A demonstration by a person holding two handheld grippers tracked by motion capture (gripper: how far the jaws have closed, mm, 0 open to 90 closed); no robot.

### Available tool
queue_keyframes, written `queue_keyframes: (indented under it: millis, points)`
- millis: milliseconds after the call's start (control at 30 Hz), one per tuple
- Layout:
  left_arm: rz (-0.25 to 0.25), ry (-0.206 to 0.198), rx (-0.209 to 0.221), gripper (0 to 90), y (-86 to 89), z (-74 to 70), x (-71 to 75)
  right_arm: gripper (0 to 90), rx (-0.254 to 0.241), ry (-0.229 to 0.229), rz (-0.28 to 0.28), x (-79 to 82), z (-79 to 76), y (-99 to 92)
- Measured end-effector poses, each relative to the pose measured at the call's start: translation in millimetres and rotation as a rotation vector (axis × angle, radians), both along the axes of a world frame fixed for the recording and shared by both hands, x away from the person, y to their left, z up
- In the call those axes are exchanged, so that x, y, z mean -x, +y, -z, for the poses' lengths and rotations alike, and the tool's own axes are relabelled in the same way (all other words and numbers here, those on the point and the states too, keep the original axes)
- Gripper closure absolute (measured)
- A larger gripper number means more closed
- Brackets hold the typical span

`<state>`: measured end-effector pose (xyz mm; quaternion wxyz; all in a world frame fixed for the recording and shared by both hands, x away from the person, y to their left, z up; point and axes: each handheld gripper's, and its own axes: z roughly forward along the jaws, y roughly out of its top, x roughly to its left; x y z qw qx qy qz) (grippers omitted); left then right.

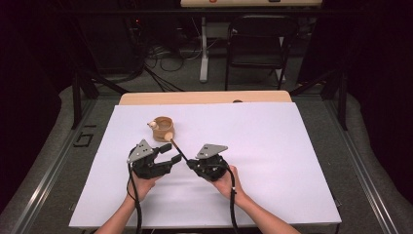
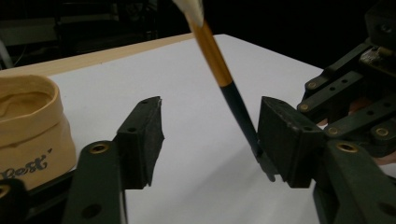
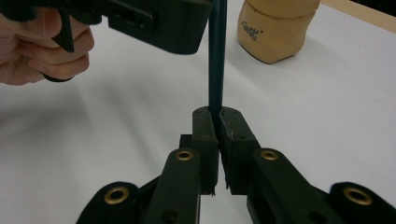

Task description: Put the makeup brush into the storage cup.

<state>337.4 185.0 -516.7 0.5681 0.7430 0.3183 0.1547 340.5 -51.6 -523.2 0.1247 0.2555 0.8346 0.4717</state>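
Gripping the brush, right gripper jaws pinch its dark handle.

A dark lab or studio: black curtains, floor cables, a folding chair, a white-covered counter.

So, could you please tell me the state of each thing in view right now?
Left gripper: open, holding nothing.
Right gripper: shut on the brush.
Brush: held off the table, tilted toward the cup.
Cup: upright on the white sheet.
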Motion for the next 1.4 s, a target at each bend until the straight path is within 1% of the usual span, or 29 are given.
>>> queue_keyframes:
  millis: [67,133,233,300,367,467,500,533,600,633,667,700,900,1067,1167,1200,1233,1333,1367,1400]
  points:
    - [0.007,-0.01,0.009,47.5,-0.8,-0.8,0.1,85.2,0.001,0.001,0.006,0.0,0.5,0.6]
    - [0.006,-0.012,0.01,54.3,-1.3,-1.0,0.0,85.1,0.003,0.002,0.006,-0.2,0.9,1.3]
    - [0.02,-0.003,0.024,59.7,-0.4,0.2,-0.8,85.2,0.003,0.003,0.003,-0.1,2.4,3.1]
    - [0.018,-0.001,0.035,62.8,0.5,0.7,-1.1,85.2,0.01,0.008,0.001,-0.2,3.8,4.5]
    - [0.014,-0.007,0.059,64.6,1.7,1.4,-0.3,85.1,0.014,0.012,0.0,-0.2,5.0,5.3]
    - [0.017,-0.013,0.065,67.9,2.6,1.8,0.1,85.1,0.018,0.009,0.002,0.1,7.1,7.3]
    - [0.017,-0.008,0.074,68.8,2.5,2.6,0.1,85.1,0.019,0.007,0.003,0.1,7.6,8.0]
    - [0.016,-0.007,0.074,70.0,2.7,3.0,-0.2,85.1,0.026,0.005,0.002,0.4,8.2,8.8]
    - [0.041,0.013,0.083,72.0,3.7,4.0,-1.7,85.1,0.029,0.005,0.0,0.8,8.9,9.6]
    - [0.031,0.017,0.084,73.1,2.9,4.4,-1.7,85.1,0.036,0.005,0.003,0.8,9.2,10.1]
    - [0.038,0.02,0.089,74.3,2.6,4.7,-1.9,85.0,0.039,0.007,0.002,0.5,9.8,9.9]
    - [0.032,0.027,0.092,75.1,1.2,4.8,-1.5,85.0,0.039,0.01,-0.002,0.0,10.4,10.0]
    - [0.053,0.035,0.086,78.9,-2.4,5.1,-0.2,84.6,0.038,0.017,-0.005,-1.9,14.8,10.9]
    - [0.074,0.046,0.095,81.8,-4.5,5.6,0.8,84.3,0.044,0.022,-0.003,-1.8,17.9,12.1]
    - [0.078,0.039,0.083,82.6,-5.5,4.6,1.8,84.0,0.037,0.023,-0.005,-2.2,18.8,12.0]
    - [0.075,0.031,0.07,82.8,-5.6,3.8,2.5,83.7,0.035,0.023,-0.005,-2.1,18.9,12.2]
    - [0.07,0.021,0.067,83.1,-5.9,3.3,3.5,81.8,0.036,0.026,-0.008,-2.3,18.9,12.2]
    - [0.079,0.009,0.063,83.4,-4.8,1.3,5.2,69.4,0.035,0.04,-0.014,-2.6,18.6,11.7]
    - [0.069,0.001,0.06,83.4,-5.2,0.9,6.0,66.2,0.031,0.039,-0.014,-2.7,18.3,11.0]
    - [0.07,-0.003,0.056,83.4,-5.2,0.6,6.4,60.7,0.031,0.041,-0.011,-2.6,17.6,10.1]
